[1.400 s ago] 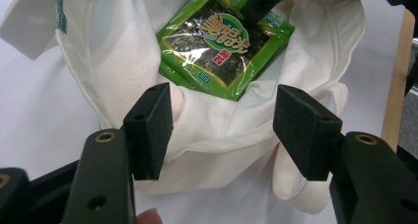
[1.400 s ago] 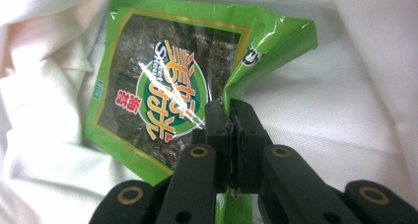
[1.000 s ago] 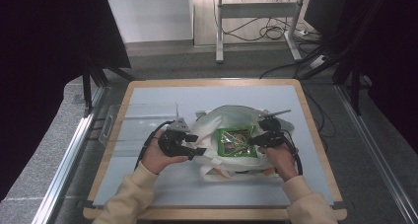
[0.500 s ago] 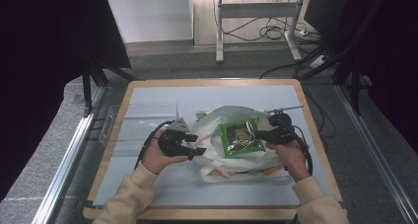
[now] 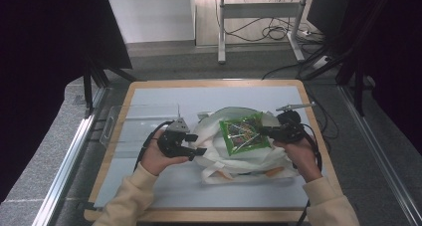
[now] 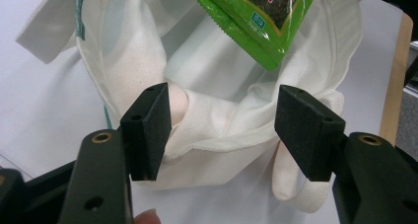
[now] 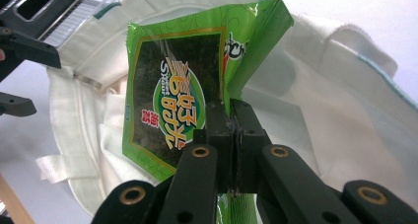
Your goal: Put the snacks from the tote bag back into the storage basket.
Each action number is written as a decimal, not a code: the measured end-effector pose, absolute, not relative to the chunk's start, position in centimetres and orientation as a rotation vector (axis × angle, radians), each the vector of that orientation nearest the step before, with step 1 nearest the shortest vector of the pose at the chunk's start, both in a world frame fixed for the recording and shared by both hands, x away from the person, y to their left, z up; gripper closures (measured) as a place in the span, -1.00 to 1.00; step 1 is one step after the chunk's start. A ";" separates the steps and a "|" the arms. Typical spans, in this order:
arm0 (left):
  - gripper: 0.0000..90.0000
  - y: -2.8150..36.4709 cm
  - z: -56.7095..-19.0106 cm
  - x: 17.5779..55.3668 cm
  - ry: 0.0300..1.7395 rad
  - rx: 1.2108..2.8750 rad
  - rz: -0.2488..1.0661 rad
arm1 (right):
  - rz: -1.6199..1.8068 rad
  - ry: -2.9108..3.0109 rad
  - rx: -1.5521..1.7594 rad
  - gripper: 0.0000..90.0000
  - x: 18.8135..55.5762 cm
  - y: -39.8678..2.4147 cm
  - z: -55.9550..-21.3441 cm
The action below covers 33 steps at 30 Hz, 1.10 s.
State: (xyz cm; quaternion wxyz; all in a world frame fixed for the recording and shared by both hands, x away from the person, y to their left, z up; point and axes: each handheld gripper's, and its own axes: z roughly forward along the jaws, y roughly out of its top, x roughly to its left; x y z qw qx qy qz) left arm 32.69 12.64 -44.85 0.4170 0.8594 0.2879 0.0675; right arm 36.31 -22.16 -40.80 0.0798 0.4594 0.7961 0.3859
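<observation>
From above, my right tool (image 5: 262, 131) pinches the green snack pack (image 5: 244, 134) over the white bag (image 5: 219, 159) on the desk (image 5: 149, 94); it sits higher than before. My left tool (image 6: 224, 128) is open around the bag's rim. My right tool's view shows its jaws shut on the pack, not yet inside.

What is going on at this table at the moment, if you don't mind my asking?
A person works with a handheld claw in each hand over a white cloth bag lying on the table. The right claw is shut on the edge of a green snack packet and holds it above the bag's mouth. The left claw is open, its jaws standing either side of the bag's rim without pinching it.
</observation>
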 end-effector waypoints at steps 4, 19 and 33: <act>-0.15 12.7 -44.7 32.6 0.728 2.156 0.175 | 1.184 2.393 1.344 0.94 36.4 -22.5 -40.8; -0.16 12.5 -44.6 32.9 0.749 2.159 0.199 | 1.246 2.443 1.195 0.94 36.6 -22.8 -40.6; -0.16 12.5 -43.0 33.5 0.725 2.137 0.196 | 1.240 2.463 1.093 0.94 36.3 -21.8 -39.8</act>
